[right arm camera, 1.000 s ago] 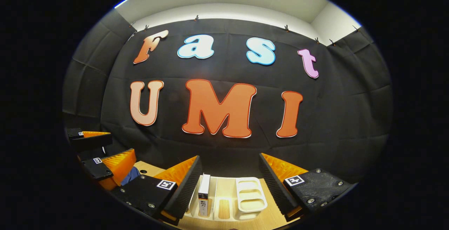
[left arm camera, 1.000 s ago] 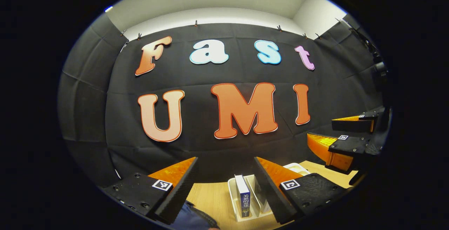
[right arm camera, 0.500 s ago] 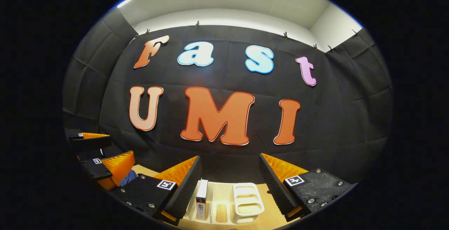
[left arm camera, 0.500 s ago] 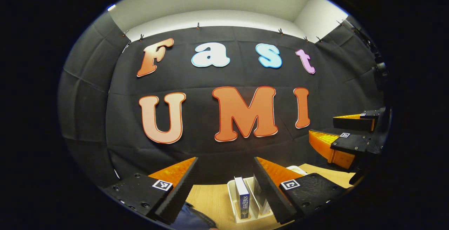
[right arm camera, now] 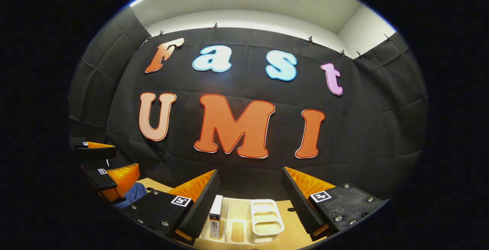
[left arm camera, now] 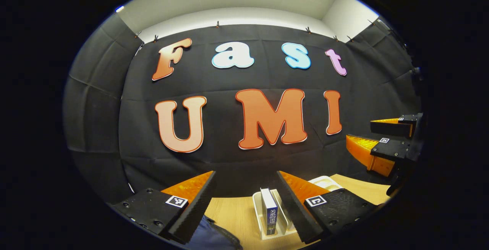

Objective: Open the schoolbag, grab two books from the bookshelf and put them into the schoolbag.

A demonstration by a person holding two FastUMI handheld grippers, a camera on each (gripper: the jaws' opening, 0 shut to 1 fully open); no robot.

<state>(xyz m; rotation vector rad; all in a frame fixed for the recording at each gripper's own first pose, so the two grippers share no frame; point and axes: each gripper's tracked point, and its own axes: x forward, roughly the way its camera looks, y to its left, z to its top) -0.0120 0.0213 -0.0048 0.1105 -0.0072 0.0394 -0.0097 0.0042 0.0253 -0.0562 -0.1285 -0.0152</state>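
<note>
Both my left gripper [left arm camera: 244,196] and right gripper [right arm camera: 250,192] gape wide, empty, above the bookshelf [right arm camera: 267,219]. The upright book [left arm camera: 269,212] in it looks stiff; I'd pinch its spine near the top.

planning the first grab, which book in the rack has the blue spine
The book seen between the left gripper fingers, standing upright in the white rack. The other book, seen in the right gripper view, has a white spine with a dark lower part.
</note>
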